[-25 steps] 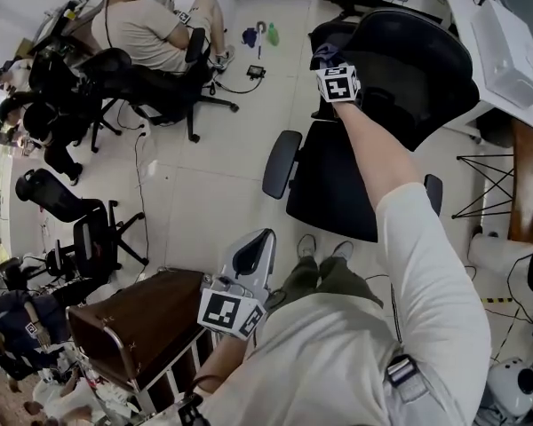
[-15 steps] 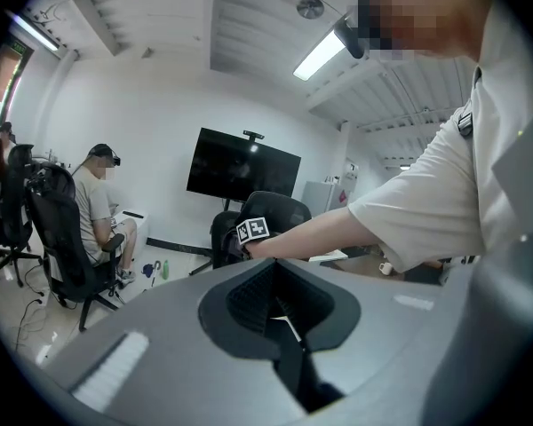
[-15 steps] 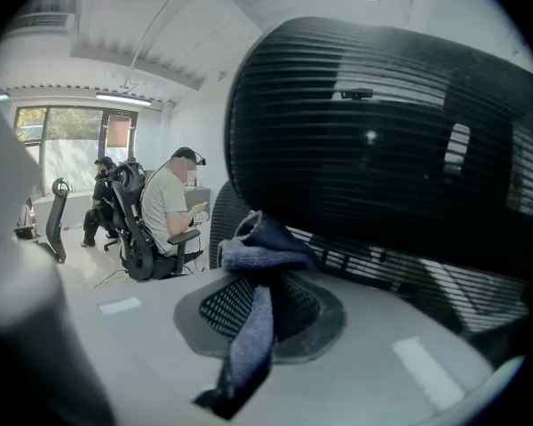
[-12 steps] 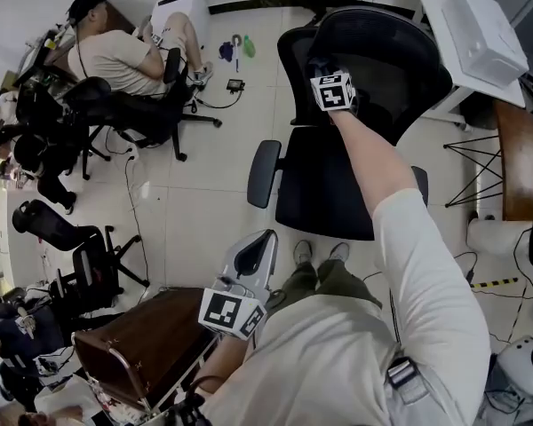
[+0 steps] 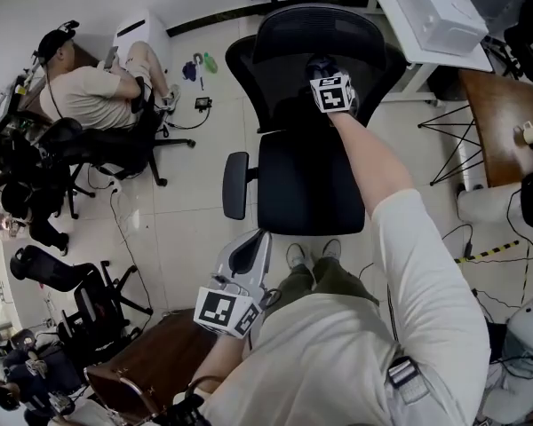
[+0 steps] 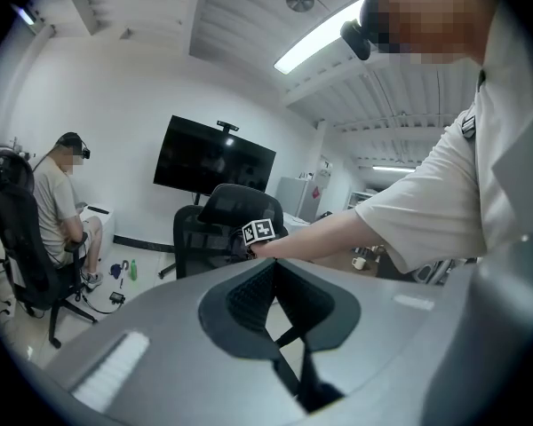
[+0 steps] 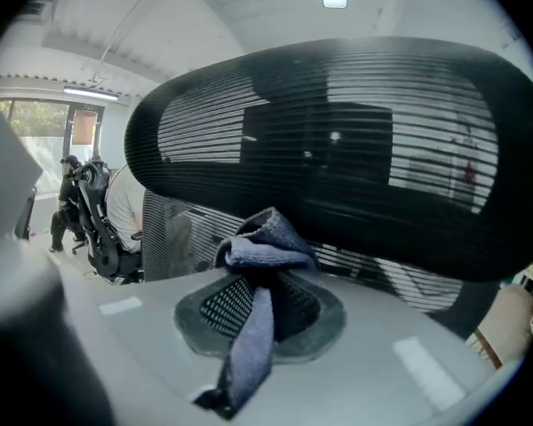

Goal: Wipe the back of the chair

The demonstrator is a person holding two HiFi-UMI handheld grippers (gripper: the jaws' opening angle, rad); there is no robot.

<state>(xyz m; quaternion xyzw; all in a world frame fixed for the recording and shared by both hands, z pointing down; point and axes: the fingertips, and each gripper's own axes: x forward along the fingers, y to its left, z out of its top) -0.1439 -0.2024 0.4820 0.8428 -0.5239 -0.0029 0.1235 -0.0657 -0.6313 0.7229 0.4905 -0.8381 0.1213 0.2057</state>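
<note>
A black office chair stands in front of me, its seat (image 5: 309,180) toward me and its mesh back (image 5: 315,34) behind it. My right gripper (image 5: 321,66) reaches over the seat to the inner face of the back, shut on a blue-grey cloth (image 7: 260,247). In the right gripper view the bunched cloth sits just below the mesh back (image 7: 338,140), one tail hanging down. My left gripper (image 5: 247,257) is held low by my knees, away from the chair, jaws together with nothing in them. In the left gripper view the chair (image 6: 220,216) is far ahead.
A person (image 5: 93,105) sits on another black chair at the back left, with small bottles (image 5: 200,64) on the floor nearby. A white desk (image 5: 426,11) and a wooden table (image 5: 497,105) stand to the right. A brown case (image 5: 151,362) is at my lower left, with more chairs (image 5: 53,273) along the left wall.
The chair now sits further left in view and squarer to me. My right gripper stays on the chair back with the cloth. The left gripper has not moved.
</note>
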